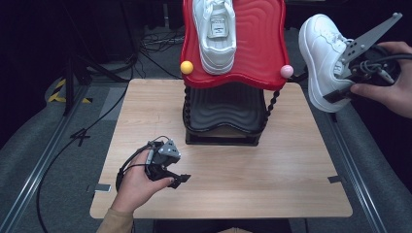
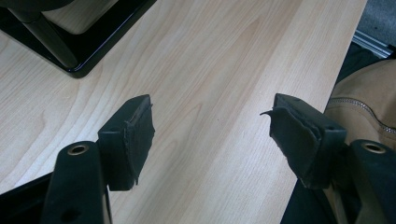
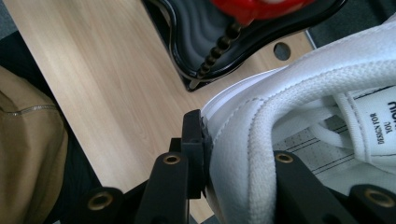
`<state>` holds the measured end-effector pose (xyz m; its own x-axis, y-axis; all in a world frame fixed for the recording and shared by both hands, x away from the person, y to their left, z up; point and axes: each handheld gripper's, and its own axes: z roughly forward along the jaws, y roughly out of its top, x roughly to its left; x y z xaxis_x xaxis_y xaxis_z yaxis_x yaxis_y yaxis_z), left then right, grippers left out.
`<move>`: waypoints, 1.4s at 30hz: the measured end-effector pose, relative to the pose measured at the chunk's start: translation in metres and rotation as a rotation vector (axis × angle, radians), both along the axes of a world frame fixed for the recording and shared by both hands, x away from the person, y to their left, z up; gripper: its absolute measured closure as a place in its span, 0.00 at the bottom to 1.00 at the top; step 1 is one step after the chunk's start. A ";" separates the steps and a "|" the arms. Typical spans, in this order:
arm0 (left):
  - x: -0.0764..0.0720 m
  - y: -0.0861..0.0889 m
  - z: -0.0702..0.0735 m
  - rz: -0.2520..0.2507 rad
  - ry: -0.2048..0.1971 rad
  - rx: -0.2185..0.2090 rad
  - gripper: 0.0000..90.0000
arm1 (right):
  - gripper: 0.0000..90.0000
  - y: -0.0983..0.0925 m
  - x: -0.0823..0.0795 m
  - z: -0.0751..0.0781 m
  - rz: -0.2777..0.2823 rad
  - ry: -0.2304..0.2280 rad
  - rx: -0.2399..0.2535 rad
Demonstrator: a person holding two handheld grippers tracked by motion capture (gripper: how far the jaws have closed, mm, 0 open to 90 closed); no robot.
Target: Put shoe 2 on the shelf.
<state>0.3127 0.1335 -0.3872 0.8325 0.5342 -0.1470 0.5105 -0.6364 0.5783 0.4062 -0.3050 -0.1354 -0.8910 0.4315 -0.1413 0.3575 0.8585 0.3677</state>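
A light wooden table (image 1: 272, 174) stands on grey flooring in a dark room. The right gripper (image 1: 346, 80) pinches a white shoe's (image 1: 321, 53) heel wall, aloft beyond the table's right edge. The left gripper (image 1: 174, 178), jaws spread and empty, rests near the front-left corner.

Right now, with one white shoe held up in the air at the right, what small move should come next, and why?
Probably carry the held shoe leftward toward the red shelf, beside the other shoe. The right tool grips it by the heel collar, off the table's right edge and about level with the shelf top. The shelf's right half looks free. The left tool rests open over the table.
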 end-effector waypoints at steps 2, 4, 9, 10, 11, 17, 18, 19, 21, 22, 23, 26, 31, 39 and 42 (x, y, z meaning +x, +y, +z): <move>0.000 0.000 0.000 0.000 0.001 -0.001 0.34 | 0.85 0.004 0.002 0.006 -0.001 -0.005 -0.001; 0.000 0.000 0.000 -0.002 0.001 -0.002 0.34 | 0.85 0.008 0.003 0.012 0.001 -0.013 -0.012; 0.001 0.001 -0.001 -0.004 0.002 -0.006 0.34 | 0.85 0.021 0.005 0.026 0.009 -0.038 -0.018; 0.001 0.001 -0.001 -0.002 0.003 -0.007 0.34 | 0.85 0.023 0.005 0.028 0.012 -0.040 -0.018; 0.001 0.001 -0.001 -0.001 0.003 -0.008 0.34 | 0.85 0.028 0.006 0.032 0.016 -0.044 -0.016; 0.003 0.003 0.000 -0.001 0.001 -0.018 0.34 | 0.86 0.054 0.014 0.044 0.034 -0.053 -0.033; 0.003 0.003 0.000 -0.001 0.001 -0.018 0.34 | 0.86 0.058 0.015 0.045 0.043 -0.052 -0.033; 0.004 0.002 0.000 0.000 0.001 -0.021 0.34 | 0.86 0.062 0.017 0.046 0.044 -0.054 -0.034; 0.005 0.003 -0.001 -0.002 0.003 -0.023 0.34 | 0.86 0.070 0.019 0.047 0.042 -0.050 -0.040; 0.006 0.003 -0.001 -0.003 0.004 -0.022 0.34 | 0.85 0.073 0.021 0.048 0.046 -0.049 -0.039; 0.006 0.004 -0.001 -0.003 0.004 -0.023 0.34 | 0.86 0.076 0.022 0.049 0.047 -0.049 -0.038; 0.007 0.005 -0.001 -0.001 0.006 -0.033 0.34 | 0.85 0.088 0.027 0.050 0.052 -0.047 -0.043; 0.008 0.010 -0.001 0.005 0.003 -0.033 0.34 | 0.85 0.108 0.034 0.051 0.068 -0.070 -0.061; 0.008 0.017 0.000 0.014 0.004 -0.045 0.34 | 0.86 0.130 0.045 0.052 0.079 -0.070 -0.068; 0.008 0.019 0.001 0.013 -0.001 -0.046 0.34 | 0.85 0.139 0.050 0.051 0.072 -0.075 -0.084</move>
<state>0.3208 0.1521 -0.3865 0.8258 0.5376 -0.1705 0.5177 -0.6025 0.6074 0.4564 -0.1661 -0.0845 -0.9046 0.3508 -0.2420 0.2680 0.9098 0.3171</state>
